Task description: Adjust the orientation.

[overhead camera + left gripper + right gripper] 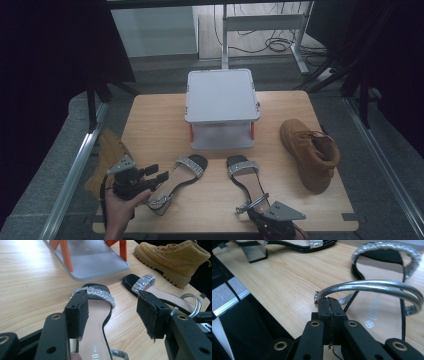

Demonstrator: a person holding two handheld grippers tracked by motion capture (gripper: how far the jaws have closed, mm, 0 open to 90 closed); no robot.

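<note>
Two pairs of shoes flank the grey two-tier plastic rack point(222, 107) on my table, apparently waiting to go onto it. Right of the rack lies one tan suede boot point(310, 152). In front of it sit both black rhinestone-strapped sandals: my left gripper point(112, 312) hovers spread and empty over the left sandal point(177, 182), while my right gripper point(329, 308) is clenched on the silver ankle strap of the right sandal point(247, 182).

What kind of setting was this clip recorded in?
Probably a lab or studio recording bay: a small wooden table ringed by dark curtains, a metal stand and loose cables on the floor behind.
</note>
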